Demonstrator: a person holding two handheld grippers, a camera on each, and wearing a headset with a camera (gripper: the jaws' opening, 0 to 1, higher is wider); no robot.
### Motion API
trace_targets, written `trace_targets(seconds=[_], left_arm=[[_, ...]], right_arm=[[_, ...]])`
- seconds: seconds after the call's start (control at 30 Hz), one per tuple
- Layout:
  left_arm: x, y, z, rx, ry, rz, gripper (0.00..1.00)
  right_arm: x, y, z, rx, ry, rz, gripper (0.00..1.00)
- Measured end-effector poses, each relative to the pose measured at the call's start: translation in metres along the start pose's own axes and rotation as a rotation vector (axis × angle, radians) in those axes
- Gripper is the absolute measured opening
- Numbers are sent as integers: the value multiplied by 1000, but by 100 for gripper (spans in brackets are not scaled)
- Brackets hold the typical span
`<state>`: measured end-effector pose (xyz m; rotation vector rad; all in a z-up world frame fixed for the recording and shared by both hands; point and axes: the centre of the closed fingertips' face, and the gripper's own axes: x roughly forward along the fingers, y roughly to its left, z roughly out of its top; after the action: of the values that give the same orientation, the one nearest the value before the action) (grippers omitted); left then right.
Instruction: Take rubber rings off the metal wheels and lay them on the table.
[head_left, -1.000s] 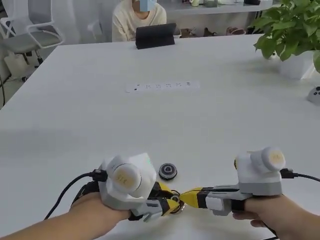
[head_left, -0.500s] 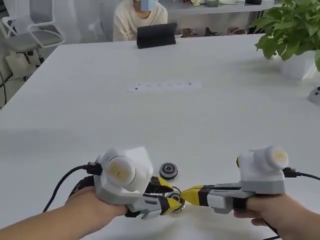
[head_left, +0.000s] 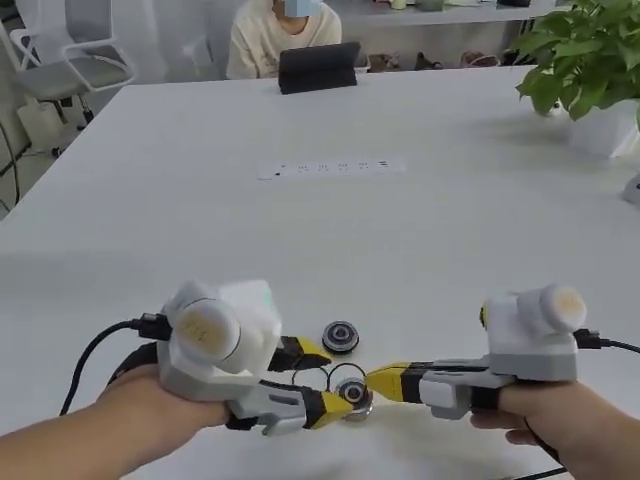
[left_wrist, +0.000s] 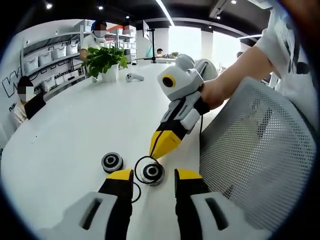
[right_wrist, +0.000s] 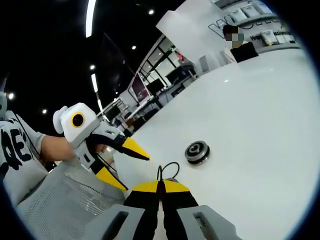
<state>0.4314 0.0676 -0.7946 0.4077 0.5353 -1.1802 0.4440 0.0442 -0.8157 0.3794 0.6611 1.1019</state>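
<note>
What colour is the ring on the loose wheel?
Black ring; clearest in the left gripper view.

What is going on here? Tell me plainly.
A person works two hand-held grippers at a white table. The right hand-held gripper is shut on a rubber ring, drawn partly off a metal wheel. The left hand-held gripper is open, its jaws either side of that wheel. A second wheel lies close by.

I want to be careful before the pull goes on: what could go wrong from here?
1. The right gripper is shut on the ring, but the left gripper stands open around the wheel. A pull may drag the wheel along instead of freeing the ring.
2. The second wheel lies close by and could get knocked.
</note>
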Motion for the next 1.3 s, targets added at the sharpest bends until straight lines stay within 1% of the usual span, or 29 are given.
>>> trace_targets(seconds=[0.23, 0.43, 0.57, 0.67, 0.9, 0.97, 1.03, 1.13, 1.3], left_arm=[[-14, 5, 2, -13, -17, 24, 36], [-25, 9, 0, -23, -25, 47, 40], [-33, 11, -1, -32, -32, 58, 45], [-39, 14, -3, -42, -38, 72, 47], [-50, 19, -7, -64, -45, 100, 49], [-53, 19, -7, -67, -47, 100, 51], [-58, 20, -8, -69, -51, 105, 53], [-63, 22, -9, -78, -55, 115, 53], [-72, 26, -11, -89, -59, 136, 54]], right_arm=[[3, 4, 6, -3, -3, 12, 0], [8, 6, 11, -16, 5, 23, 0], [13, 8, 15, -27, 12, 30, 0], [16, 10, 18, -36, 19, 37, 0], [25, 13, 19, -55, 53, 51, 0], [27, 13, 19, -59, 61, 53, 0], [30, 15, 18, -72, 75, 58, 0], [35, 17, 13, -96, 112, 67, 0], [41, 16, 14, -101, 123, 67, 0]])
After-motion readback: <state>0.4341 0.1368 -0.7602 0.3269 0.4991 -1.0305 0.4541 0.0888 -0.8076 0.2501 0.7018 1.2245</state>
